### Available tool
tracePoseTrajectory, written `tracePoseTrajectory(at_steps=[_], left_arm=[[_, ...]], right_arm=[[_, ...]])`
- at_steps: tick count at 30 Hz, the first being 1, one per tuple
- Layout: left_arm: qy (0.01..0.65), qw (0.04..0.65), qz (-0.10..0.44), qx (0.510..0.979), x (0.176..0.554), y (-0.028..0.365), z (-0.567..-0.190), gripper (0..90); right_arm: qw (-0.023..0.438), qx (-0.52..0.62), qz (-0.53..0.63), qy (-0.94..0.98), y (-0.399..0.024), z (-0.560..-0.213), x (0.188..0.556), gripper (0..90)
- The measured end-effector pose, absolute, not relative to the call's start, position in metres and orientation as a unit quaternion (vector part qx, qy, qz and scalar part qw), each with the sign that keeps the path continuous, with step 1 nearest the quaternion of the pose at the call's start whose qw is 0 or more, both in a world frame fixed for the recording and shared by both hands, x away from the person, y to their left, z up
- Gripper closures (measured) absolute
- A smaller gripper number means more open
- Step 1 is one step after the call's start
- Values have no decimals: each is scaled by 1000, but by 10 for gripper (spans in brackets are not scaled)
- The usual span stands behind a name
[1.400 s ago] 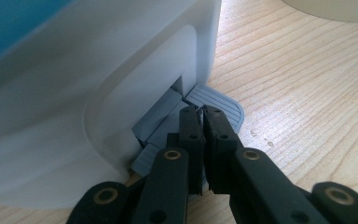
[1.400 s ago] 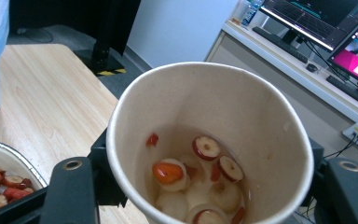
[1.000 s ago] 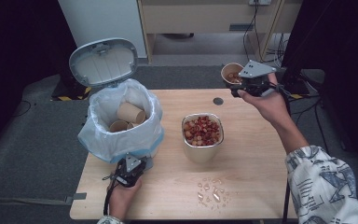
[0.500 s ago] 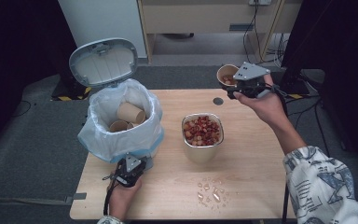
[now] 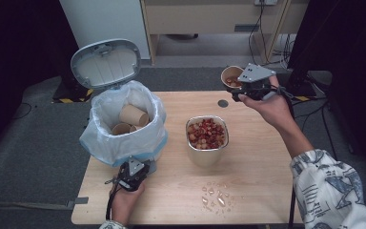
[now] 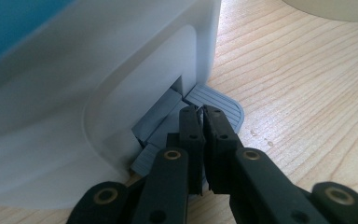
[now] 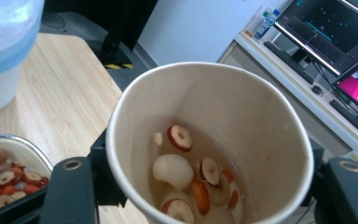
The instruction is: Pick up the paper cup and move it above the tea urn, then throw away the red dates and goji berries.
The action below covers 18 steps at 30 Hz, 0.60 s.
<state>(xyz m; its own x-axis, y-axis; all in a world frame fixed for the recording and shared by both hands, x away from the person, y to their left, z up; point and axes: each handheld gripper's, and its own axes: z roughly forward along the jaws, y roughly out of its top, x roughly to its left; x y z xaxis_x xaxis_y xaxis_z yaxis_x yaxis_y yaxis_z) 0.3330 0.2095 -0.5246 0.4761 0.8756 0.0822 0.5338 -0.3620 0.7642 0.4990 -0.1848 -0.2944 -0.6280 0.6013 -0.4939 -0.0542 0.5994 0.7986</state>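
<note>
My right gripper (image 5: 242, 89) is shut on a paper cup (image 5: 231, 76) held above the table's far edge. In the right gripper view the paper cup (image 7: 209, 144) stands upright between the jaws, with red and pale fruit slices in liquid at its bottom. A steel bowl (image 5: 207, 138) of red fruit pieces sits mid-table. My left gripper (image 5: 134, 171) rests low at the front of the pedal bin (image 5: 124, 126). Its jaws are shut, tips pressed on the grey foot pedal (image 6: 214, 105). The bin's lid (image 5: 106, 63) stands open, and paper cups lie inside the bag.
A wet patch of drops (image 5: 214, 194) lies on the wood near the front edge. A small dark disc (image 5: 223, 103) sits on the table near the far edge. A cabinet and cables stand beyond the table. Monitors (image 7: 335, 37) show in the right gripper view.
The right gripper has carried the cup slightly left, toward the table. The left gripper has stayed on the pedal, and the lid has stayed open.
</note>
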Motion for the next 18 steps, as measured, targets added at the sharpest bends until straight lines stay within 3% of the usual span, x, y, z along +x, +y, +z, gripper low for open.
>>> tracePoseTrajectory(at_steps=[18], left_arm=[[447, 343, 249, 788, 333, 209, -525, 854]], right_arm=[[406, 151, 400, 808, -179, -289, 495, 335]])
